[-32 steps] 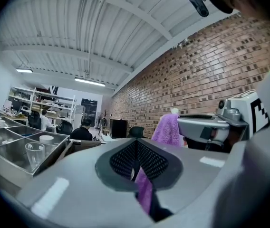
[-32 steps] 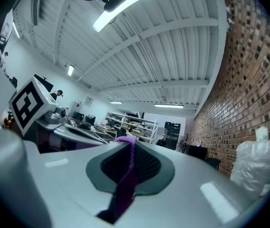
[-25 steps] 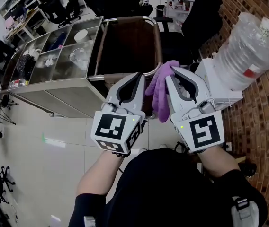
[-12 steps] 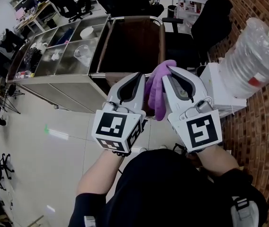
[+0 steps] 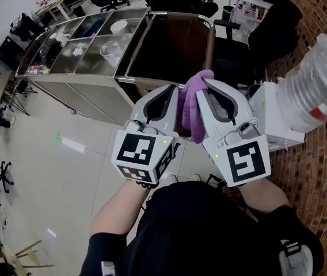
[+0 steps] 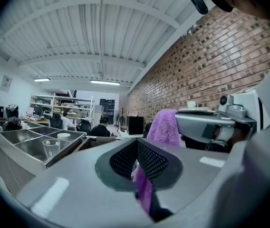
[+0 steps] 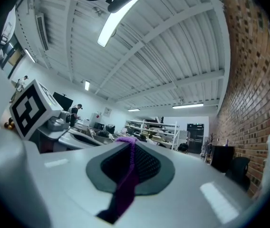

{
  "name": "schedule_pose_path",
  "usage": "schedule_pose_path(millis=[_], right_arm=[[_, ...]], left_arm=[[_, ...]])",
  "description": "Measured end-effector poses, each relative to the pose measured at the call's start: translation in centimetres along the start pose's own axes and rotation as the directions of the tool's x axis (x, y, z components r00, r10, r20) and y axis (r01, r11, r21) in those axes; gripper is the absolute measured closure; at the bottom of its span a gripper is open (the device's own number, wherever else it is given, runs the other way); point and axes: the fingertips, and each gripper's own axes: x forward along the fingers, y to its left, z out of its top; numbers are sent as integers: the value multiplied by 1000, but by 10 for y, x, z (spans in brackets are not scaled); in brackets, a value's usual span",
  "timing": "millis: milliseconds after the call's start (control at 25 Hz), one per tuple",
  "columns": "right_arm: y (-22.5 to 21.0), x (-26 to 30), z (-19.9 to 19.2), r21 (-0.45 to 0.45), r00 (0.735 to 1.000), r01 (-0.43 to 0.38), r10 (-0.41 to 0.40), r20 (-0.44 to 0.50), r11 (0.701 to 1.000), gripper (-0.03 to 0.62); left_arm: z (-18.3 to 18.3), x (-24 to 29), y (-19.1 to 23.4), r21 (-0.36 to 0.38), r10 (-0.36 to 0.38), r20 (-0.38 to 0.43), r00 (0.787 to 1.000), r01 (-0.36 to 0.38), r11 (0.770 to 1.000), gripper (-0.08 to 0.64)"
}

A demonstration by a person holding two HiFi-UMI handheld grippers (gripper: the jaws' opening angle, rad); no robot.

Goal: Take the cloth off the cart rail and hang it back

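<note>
A purple cloth (image 5: pixel 193 105) hangs between my two grippers, held up in front of my body above the near end of the cart. The left gripper (image 5: pixel 173 89) is shut on one edge of it; in the left gripper view a purple strip (image 6: pixel 144 194) runs between its jaws. The right gripper (image 5: pixel 205 83) is shut on the other part, with cloth (image 7: pixel 125 184) pinched in its jaws. The cart's curved rail (image 5: pixel 210 39) frames a dark brown bin (image 5: pixel 172 45) just beyond the cloth, and nothing hangs on the rail.
The steel cart (image 5: pixel 88 68) has several compartments with a glass cup (image 5: pixel 110 52) and a white bowl (image 5: pixel 119 26). A water bottle (image 5: pixel 319 79) on a white dispenser stands at the right by the brick wall (image 5: pixel 324 171). A black chair (image 5: pixel 267 33) sits behind.
Both grippers stay shut on the cloth, close together. The view has swung, so the cart now lies a little more to the right and nearer in the picture.
</note>
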Motion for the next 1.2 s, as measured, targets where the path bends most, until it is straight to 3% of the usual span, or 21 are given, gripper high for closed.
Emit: schedule_pose_path(millis=[360, 760, 1040, 1200], right_arm=[[36, 21, 7, -5, 994, -110, 110, 8, 994, 580], [133, 59, 41, -28, 975, -220, 221, 30, 975, 580], [217, 66, 80, -68, 946, -311, 315, 71, 948, 578], [267, 75, 85, -89, 925, -362, 369, 87, 928, 578]], left_arm=[[7, -29, 32, 0, 112, 4, 994, -112, 994, 563], [21, -108, 103, 9, 209, 37, 977, -210, 978, 563], [47, -195, 140, -4, 314, 85, 946, -314, 949, 563], [44, -244, 166, -10, 368, 115, 923, -369, 929, 563]])
